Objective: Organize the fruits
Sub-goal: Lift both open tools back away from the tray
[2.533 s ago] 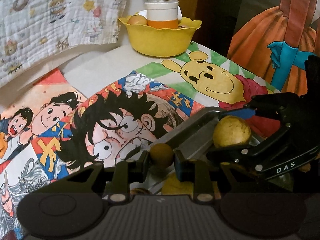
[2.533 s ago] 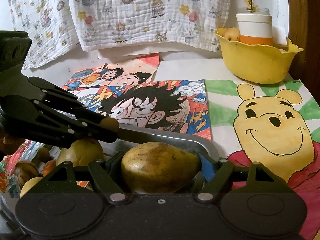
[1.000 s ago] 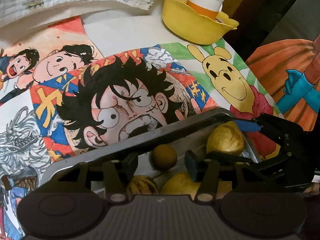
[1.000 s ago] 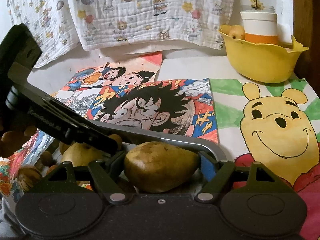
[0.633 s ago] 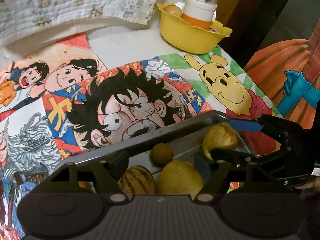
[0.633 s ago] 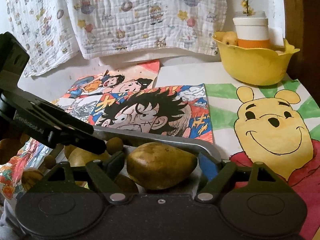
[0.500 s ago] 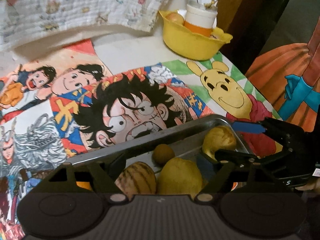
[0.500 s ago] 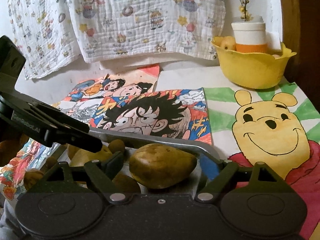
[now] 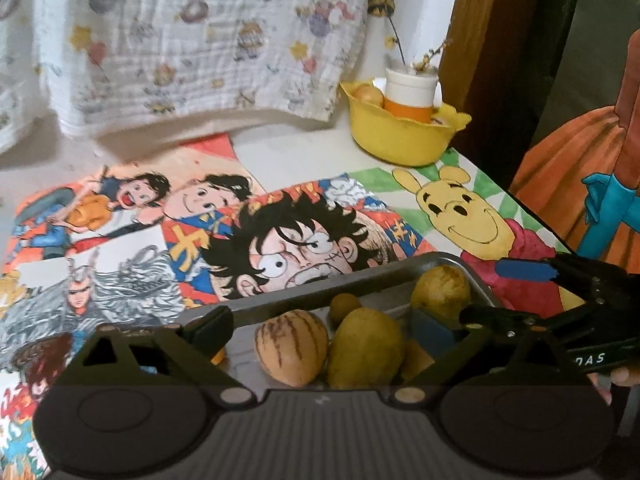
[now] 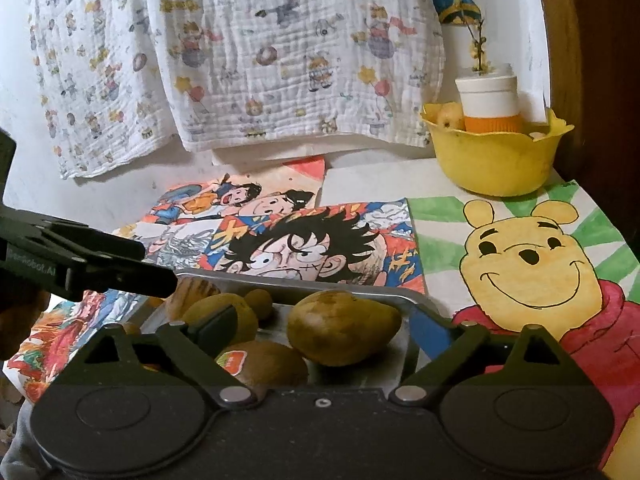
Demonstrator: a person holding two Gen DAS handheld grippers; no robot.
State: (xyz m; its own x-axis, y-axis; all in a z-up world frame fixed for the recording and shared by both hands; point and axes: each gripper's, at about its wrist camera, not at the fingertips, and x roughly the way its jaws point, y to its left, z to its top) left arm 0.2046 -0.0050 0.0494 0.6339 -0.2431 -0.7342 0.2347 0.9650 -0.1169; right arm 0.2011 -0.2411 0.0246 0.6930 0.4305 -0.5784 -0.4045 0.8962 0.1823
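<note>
A metal tray (image 9: pixel 360 272) (image 10: pixel 280 280) holds several fruits: a striped fruit (image 9: pixel 292 346), a yellow-green fruit (image 9: pixel 366 346), a small brown round fruit (image 9: pixel 345 306) and a mango (image 9: pixel 440 292) (image 10: pixel 344 326). My left gripper (image 9: pixel 322 328) (image 10: pixel 160 264) hovers over the tray's near side. Its jaws are opening, and the striped and yellow-green fruits show between them untouched. My right gripper (image 10: pixel 324 326) (image 9: pixel 482 291) is at the tray's right end. Its jaws are also opening, with the mango lying in the tray between the pads, clear of both. A stickered kiwi (image 10: pixel 264 364) lies nearest.
A yellow bowl (image 9: pixel 400 136) (image 10: pixel 492 160) at the back right holds a white and orange cup (image 10: pixel 488 104) and a round fruit (image 9: pixel 368 94). Cartoon drawings cover the table. A printed cloth (image 10: pixel 280 60) hangs on the back wall. The table edge runs along the right.
Both grippers let go of their fruit, the left of the small brown one and the right of the mango. Both jaws widened and drew back and up from the tray.
</note>
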